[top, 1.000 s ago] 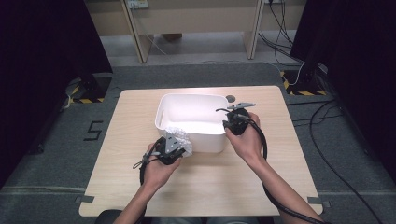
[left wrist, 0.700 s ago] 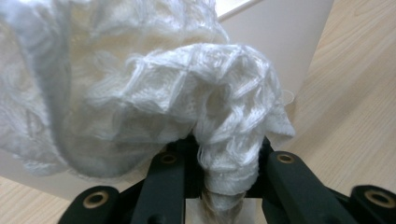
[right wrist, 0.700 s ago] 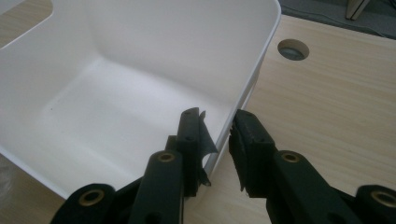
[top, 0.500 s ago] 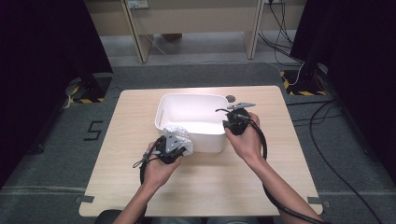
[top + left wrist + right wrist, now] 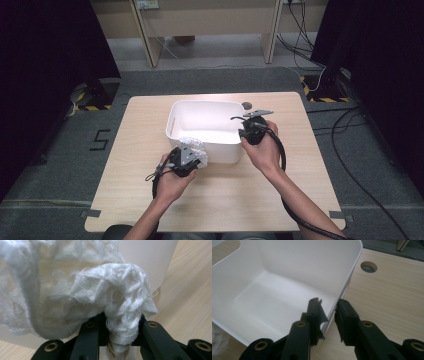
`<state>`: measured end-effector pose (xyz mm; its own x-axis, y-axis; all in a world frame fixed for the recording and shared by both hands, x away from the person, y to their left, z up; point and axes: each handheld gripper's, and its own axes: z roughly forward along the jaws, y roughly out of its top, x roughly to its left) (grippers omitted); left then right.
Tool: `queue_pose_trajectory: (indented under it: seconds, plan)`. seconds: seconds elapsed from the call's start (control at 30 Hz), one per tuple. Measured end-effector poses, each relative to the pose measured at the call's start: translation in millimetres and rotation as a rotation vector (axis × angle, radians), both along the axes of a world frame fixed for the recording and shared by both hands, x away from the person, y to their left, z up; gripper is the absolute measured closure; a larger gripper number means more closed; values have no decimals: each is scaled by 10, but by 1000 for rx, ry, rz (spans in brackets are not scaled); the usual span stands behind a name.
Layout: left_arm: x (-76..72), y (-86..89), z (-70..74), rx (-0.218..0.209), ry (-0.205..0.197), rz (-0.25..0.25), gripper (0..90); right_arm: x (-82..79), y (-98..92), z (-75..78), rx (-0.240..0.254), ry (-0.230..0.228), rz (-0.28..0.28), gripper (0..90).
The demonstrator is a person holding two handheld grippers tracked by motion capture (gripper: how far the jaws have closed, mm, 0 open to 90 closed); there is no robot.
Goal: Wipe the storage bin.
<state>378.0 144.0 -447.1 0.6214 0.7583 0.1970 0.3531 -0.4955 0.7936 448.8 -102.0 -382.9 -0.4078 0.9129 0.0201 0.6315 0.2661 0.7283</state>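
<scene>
Lowest in the high view, two forearms rise from the bottom edge over the pale wooden table (image 5: 125, 165). Left of centre, the left gripper (image 5: 192, 154) has its jaws clamped on a bunched white knitted cloth (image 5: 194, 148), which sits just at the near outer wall of the white plastic bin (image 5: 220, 150); in the left gripper view the cloth (image 5: 100, 297) bulges up from between the two black jaws and the bin's wall stands right behind it at the upper right. Further up and right of centre, the right gripper (image 5: 246, 131) grips the bin's right rim: in the right gripper view (image 5: 329, 312) one jaw is inside the wall and one outside, pressed on it. The bin's floor (image 5: 274, 300) spreads across the left of that frame. Beyond, a round cable hole (image 5: 368, 266) sits in the tabletop at the upper right.
</scene>
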Motion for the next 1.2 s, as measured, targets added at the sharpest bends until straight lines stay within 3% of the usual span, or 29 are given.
queue_pose_trajectory:
  seconds: [0.53,0.63,0.67,1.2]
  plan:
    - [48,-19,-141,32,17,-7,749,1,2,-4,8,-2,-3,735]
    - [54,-24,-172,28,42,-2,749,0,2,-4,7,-3,-2,735]
    - [65,-21,-178,35,31,-8,749,1,1,-5,5,-5,0,734]
    - [128,-37,-384,54,106,-2,749,-2,12,-7,9,-8,1,729]
